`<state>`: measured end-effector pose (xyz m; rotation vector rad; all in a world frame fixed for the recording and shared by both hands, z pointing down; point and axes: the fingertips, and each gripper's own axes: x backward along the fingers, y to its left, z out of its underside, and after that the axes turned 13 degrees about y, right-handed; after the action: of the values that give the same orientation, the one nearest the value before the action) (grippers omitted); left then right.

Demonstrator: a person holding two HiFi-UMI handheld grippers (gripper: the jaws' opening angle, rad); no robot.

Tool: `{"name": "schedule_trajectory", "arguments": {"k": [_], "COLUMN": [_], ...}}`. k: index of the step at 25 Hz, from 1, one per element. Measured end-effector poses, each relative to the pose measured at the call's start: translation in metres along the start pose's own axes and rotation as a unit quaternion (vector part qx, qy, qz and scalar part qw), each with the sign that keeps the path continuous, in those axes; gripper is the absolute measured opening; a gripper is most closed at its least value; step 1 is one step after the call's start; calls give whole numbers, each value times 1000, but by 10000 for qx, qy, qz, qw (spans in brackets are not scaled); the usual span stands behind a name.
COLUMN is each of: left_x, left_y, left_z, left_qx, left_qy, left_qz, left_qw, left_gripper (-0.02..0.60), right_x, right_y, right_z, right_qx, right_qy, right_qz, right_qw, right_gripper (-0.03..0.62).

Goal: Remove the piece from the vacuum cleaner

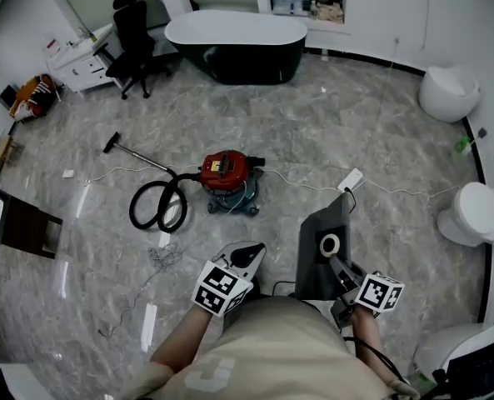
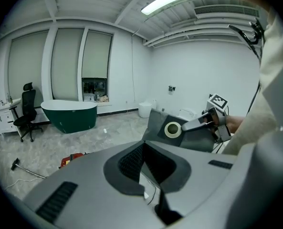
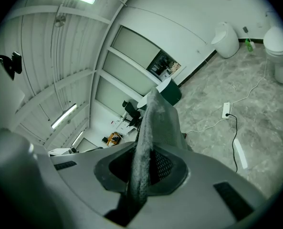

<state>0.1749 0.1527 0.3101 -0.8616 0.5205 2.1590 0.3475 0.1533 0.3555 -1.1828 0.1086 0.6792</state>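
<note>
The right claw (image 3: pixel 142 173) is clamped on the grey dust bag's (image 1: pixel 313 261) edge, carrying it well apart from the red vacuum cleaner (image 1: pixel 227 173) (removal looks done). The left claw (image 2: pixel 147 173) is closed and empty.

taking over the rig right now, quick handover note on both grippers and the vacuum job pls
Left gripper: shut, nothing in it, held low in front of the person.
Right gripper: shut on the grey piece, a flat floppy sheet with a pale ring on its face, held up off the floor.
Vacuum cleaner: red, on the floor ahead, apart from both grippers, with its black hose coiled beside it.
Done: the grey piece looks to be out of the vacuum cleaner and in hand.
Left: probably only to set the grey piece down. Can't tell whether the vacuum cleaner is open or closed.
</note>
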Motion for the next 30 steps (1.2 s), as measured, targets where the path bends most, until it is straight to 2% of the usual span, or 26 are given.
{"name": "schedule_trajectory", "arguments": {"k": [8,14,18,23,30], "left_x": [5,24,35,45,57], "left_y": [99,194,247,287,313], "left_z": [-7,-9,-5,8,27], "left_qx": [102,124,219,412,710], "left_qy": [-201,-322,-407,-439,-452], "left_qz": [288,289,271,296,205], "left_qw": [9993,9990,9986,9977,9962], "left_gripper": [2,2,2,2,2], "right_x": [-83,-157,-200,-231,-230], "right_y": [31,83,107,124,131], "right_z": [-40,-76,-86,-105,-169], "right_qx": [227,375,388,551,699], "right_qy": [174,50,96,131,-490], "right_qz": [475,470,487,662,860], "right_qw": [9985,9982,9980,9962,9926], "right_gripper": [34,34,32,34,34]}}
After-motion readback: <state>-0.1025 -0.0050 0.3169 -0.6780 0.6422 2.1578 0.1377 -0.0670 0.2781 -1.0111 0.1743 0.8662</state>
